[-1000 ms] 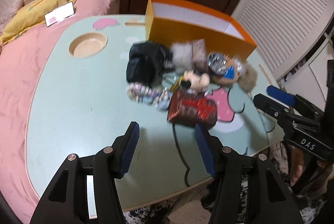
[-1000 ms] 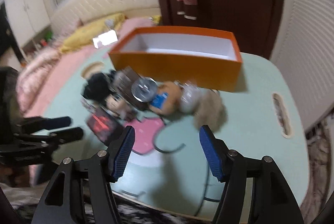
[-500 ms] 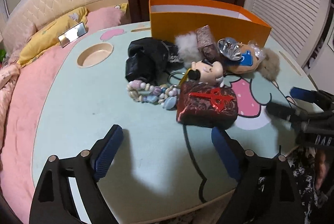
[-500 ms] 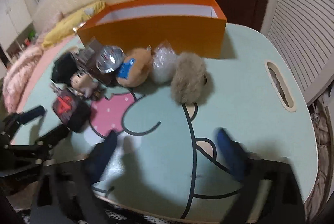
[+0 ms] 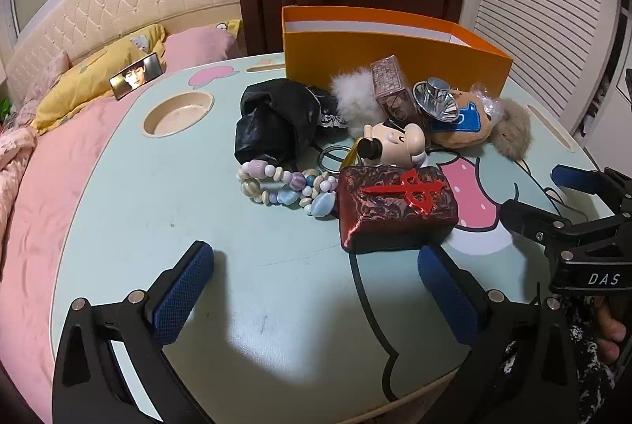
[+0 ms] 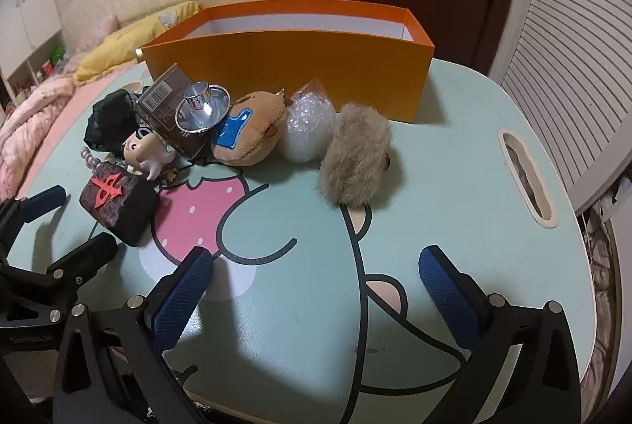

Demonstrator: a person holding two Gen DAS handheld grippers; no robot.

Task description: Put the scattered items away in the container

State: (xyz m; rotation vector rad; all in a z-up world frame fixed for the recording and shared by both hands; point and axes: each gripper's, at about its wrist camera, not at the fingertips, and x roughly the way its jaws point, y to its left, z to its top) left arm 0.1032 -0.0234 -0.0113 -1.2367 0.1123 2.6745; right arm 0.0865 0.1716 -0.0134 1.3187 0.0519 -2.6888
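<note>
An open orange box stands at the back of the pale green table. In front of it lies a pile: a dark red pouch, a bead bracelet, a black bag, a cartoon figure, a brown box, a silver cup, a brown plush, a bubble-wrap ball and a furry pom. My left gripper is open just before the pouch. My right gripper is open, short of the pom.
A round cup recess sits at the table's left, a slot handle at its right. A pink bed with a yellow pillow and a phone lies beyond. A door and louvred panels stand behind.
Both grippers have opened wider and dropped lower toward the table. The left one has moved closer to the red pouch; the right view has steadied facing the pom.
</note>
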